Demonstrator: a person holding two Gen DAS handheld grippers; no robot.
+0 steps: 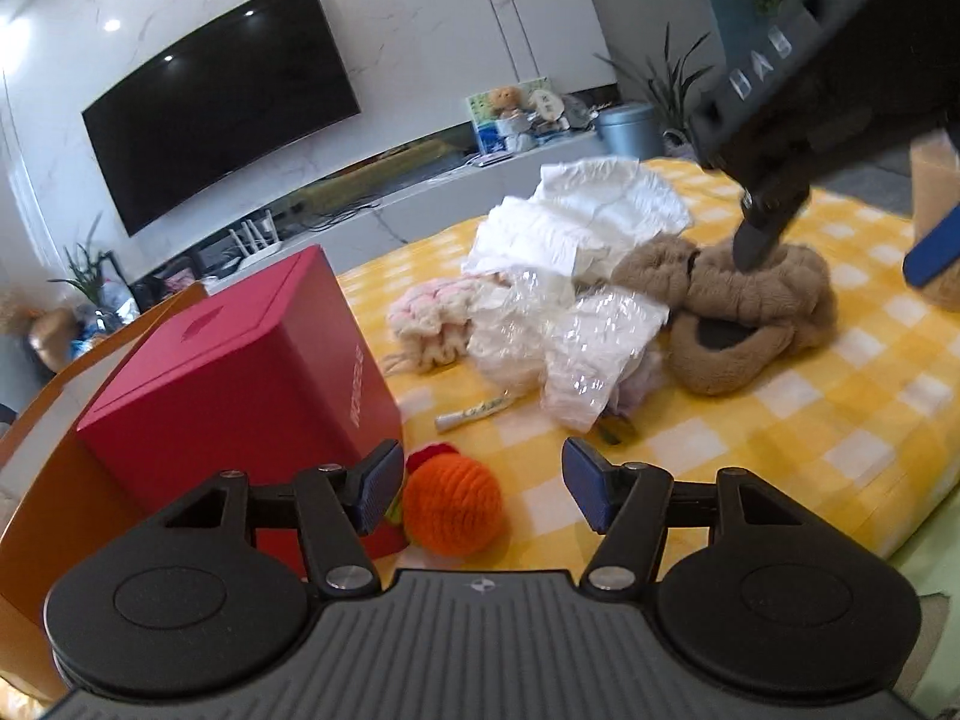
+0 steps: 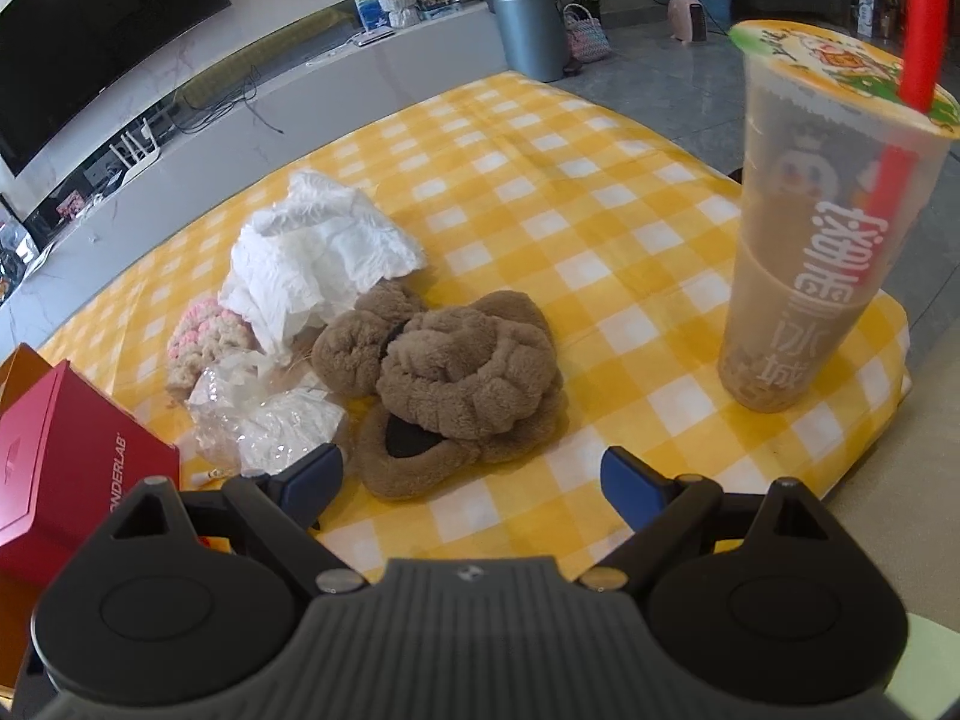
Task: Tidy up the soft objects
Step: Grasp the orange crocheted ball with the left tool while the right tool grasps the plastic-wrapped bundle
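On the yellow checked tablecloth point(image 1: 810, 420) lies a pile of soft things. It holds brown plush slippers point(image 1: 750, 324) point(image 2: 456, 372), a crumpled white cloth point(image 1: 576, 216) point(image 2: 318, 252), a pink and cream knitted piece point(image 1: 432, 318) point(image 2: 204, 330) and clear plastic bags point(image 1: 588, 342) point(image 2: 264, 420). An orange crocheted ball point(image 1: 453, 507) sits just below and between the fingers of my left gripper point(image 1: 480, 483), which is open and not pressing on it. My right gripper point(image 2: 474, 471) point(image 1: 840, 258) is open wide, hanging over the near edge of the slippers with nothing held.
A red box point(image 1: 240, 384) point(image 2: 72, 450) stands on an orange box point(image 1: 36, 510) at the left, close to the ball. A tall milk tea cup point(image 2: 822, 228) with a red straw stands at the right. A small tube point(image 1: 474, 414) lies near the bags.
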